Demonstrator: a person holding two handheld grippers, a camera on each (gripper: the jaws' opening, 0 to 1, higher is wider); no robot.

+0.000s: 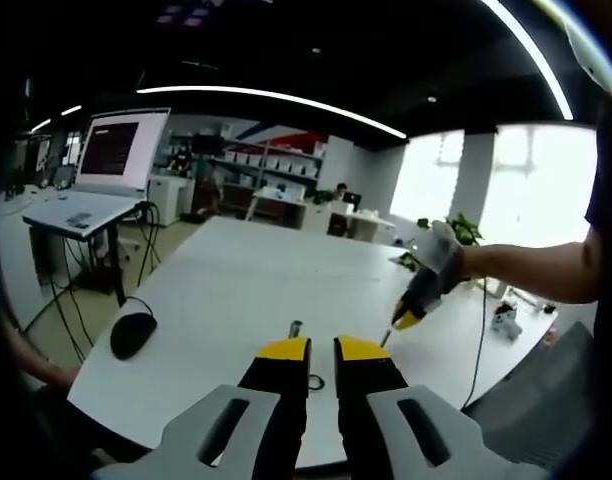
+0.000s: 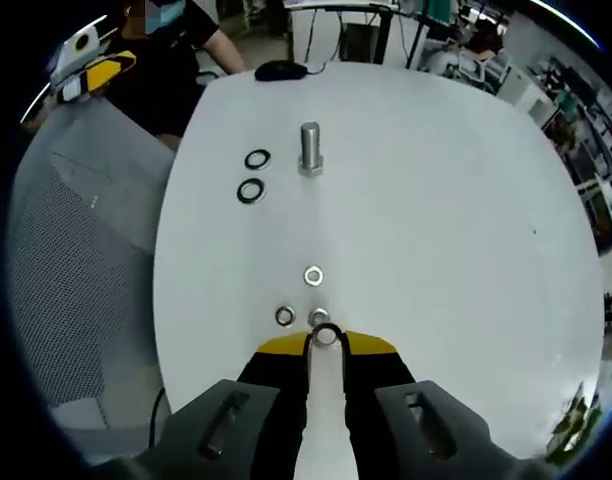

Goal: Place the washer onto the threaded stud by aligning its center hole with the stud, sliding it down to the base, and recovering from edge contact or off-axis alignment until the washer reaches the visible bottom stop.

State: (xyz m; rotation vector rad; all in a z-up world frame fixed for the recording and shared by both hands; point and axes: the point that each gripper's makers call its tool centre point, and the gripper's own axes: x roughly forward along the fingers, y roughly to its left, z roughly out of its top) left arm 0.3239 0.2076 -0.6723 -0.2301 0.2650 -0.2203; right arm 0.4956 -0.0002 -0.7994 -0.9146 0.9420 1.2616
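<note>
Right gripper view: right claw (image 2: 326,340) down low over the white table (image 2: 466,230), pinching a washer (image 2: 327,335) at the tips. Two more washers (image 2: 313,275) just ahead, threaded stud (image 2: 309,148) standing upright farther out, two black rings (image 2: 251,190) beside it. Left gripper view: left claw (image 1: 322,350) nearly pressed together, holding nothing, stud just past the tips.

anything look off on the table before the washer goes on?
Nothing stands out. The threaded stud stands upright on the white table, two dark washers lie flat beside it, and three small ones lie flat near the right gripper.
</note>
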